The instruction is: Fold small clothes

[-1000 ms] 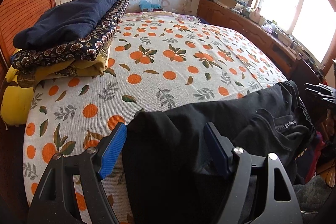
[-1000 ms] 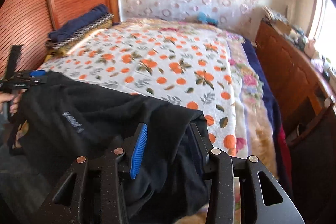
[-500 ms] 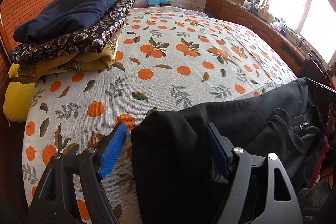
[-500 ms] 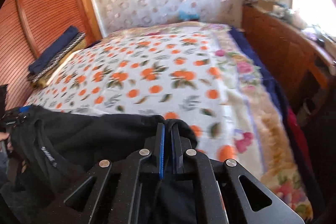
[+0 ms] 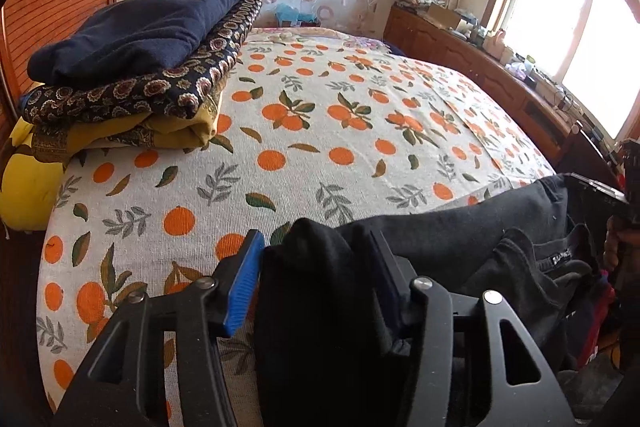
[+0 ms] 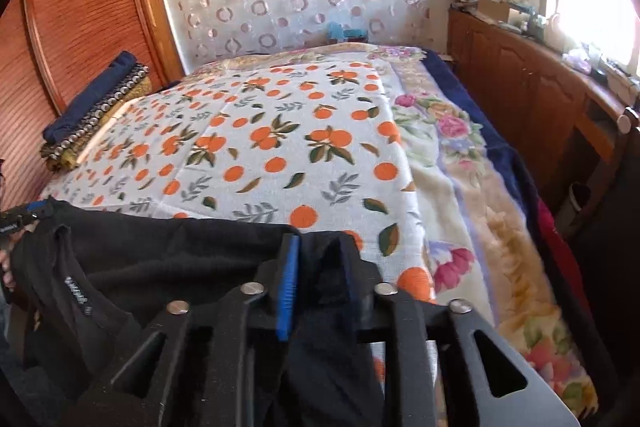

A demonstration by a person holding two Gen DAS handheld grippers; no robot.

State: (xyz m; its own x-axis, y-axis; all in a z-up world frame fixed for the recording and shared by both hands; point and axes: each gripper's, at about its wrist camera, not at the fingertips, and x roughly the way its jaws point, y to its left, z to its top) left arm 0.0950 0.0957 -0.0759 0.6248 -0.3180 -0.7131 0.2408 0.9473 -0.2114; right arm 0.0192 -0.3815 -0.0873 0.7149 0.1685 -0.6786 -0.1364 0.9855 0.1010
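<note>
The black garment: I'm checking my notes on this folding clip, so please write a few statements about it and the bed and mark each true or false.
1. The black garment lies at the near edge of the bed. True.
2. The bedsheet has a strawberry print. False: oranges and leaves.
3. Black fabric sits between the left gripper pads. True.
4. The folded pile has a yellow piece on top. False: navy on top.
5. The right gripper is away from the garment. False: fabric sits between its pads.
</note>
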